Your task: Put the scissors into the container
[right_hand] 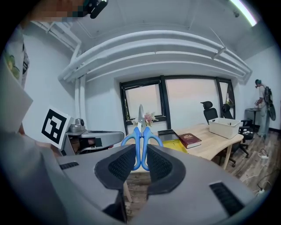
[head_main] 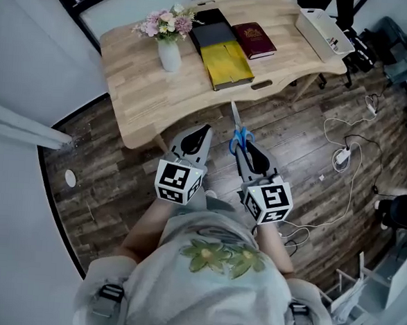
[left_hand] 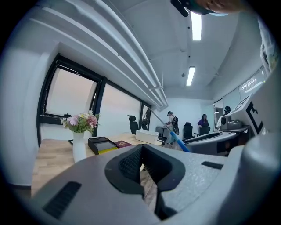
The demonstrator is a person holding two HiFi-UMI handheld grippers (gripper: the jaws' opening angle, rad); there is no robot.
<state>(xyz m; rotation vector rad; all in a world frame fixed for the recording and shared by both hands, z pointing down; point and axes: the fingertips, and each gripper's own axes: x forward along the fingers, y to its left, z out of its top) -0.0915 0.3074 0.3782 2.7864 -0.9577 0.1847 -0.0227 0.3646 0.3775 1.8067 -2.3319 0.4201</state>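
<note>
Blue-handled scissors [head_main: 239,135] are held in the air above the wooden floor, just short of the table's front edge, with the blades pointing toward the table. My right gripper [head_main: 246,147] is shut on the handles. In the right gripper view the scissors [right_hand: 141,137] stand upright between the pads of that gripper [right_hand: 140,160]. The white container [head_main: 324,31] sits at the table's far right corner and also shows in the right gripper view [right_hand: 225,127]. My left gripper [head_main: 203,132] hovers to the left of the scissors, with its jaws together and nothing between them [left_hand: 142,169].
The wooden table [head_main: 139,91] carries a vase of flowers [head_main: 169,48], a black book [head_main: 211,28], a yellow book [head_main: 228,64] and a red book [head_main: 254,40]. Cables and a power strip [head_main: 343,158] lie on the floor at the right. Office chairs and people stand beyond the table.
</note>
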